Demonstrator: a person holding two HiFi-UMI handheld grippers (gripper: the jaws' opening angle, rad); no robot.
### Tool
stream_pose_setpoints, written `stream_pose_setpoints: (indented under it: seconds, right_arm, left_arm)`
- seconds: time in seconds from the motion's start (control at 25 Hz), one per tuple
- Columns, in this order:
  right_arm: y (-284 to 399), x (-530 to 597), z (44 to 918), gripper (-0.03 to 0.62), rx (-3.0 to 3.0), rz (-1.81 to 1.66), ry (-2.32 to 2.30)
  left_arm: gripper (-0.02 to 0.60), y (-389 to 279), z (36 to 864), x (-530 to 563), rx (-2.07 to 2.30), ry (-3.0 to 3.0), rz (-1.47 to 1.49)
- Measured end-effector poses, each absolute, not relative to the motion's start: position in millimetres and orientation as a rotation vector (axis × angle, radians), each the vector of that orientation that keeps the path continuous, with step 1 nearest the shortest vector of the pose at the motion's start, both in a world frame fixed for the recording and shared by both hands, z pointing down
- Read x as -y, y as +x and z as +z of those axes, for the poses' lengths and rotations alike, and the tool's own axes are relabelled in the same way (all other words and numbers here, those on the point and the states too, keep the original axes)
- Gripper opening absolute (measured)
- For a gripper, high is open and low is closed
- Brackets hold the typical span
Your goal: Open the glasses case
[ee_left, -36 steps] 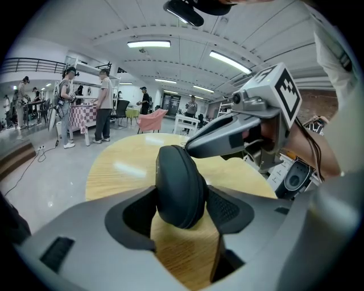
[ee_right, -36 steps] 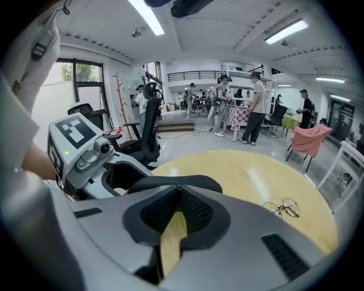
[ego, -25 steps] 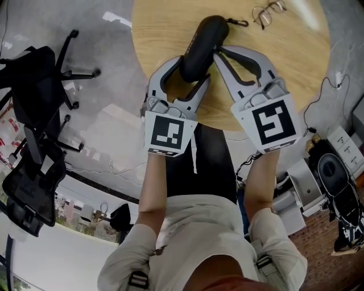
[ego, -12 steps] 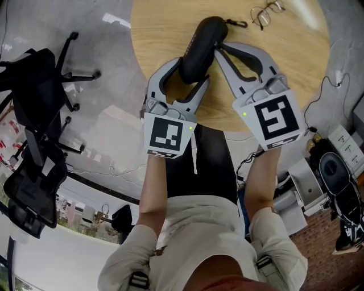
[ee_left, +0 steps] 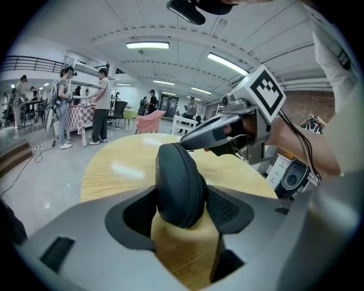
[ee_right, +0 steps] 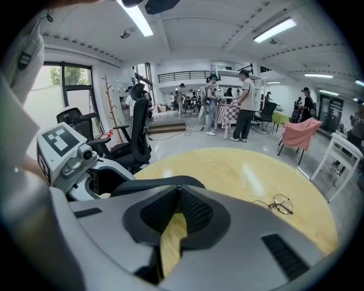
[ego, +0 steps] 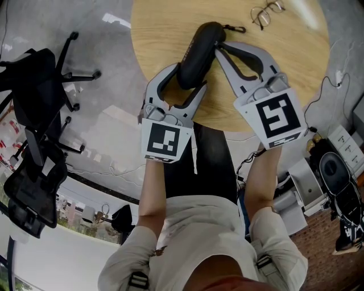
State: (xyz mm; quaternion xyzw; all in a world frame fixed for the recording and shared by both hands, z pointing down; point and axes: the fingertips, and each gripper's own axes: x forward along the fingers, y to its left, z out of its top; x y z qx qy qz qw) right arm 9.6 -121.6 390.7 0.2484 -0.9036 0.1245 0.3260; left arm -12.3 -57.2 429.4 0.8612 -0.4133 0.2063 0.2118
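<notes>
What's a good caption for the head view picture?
Left gripper clamps the case on the table; the right gripper, shut, sits at its edge.

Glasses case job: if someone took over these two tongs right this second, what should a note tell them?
Left tongs: clamped round the near end of the black oval glasses case, near the closer edge of the round wooden table.
Right tongs: tips closed together at the case's side, possibly pinching a zip pull; too small to tell.
Wire-rimmed glasses: lying apart, at the table's far side.
Done: case steadied.
Left: the case looks shut, so it has yet to be opened.
</notes>
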Motion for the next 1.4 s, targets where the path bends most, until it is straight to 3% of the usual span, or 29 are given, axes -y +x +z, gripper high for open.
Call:
stream_pose_setpoints:
  seconds: [1.4]
  right_arm:
    - [17, 137, 401, 0.039, 2.384, 0.461, 0.681]
  left_arm:
    - [0.287, -16, 433, 40, 1.154, 2.366, 0.587]
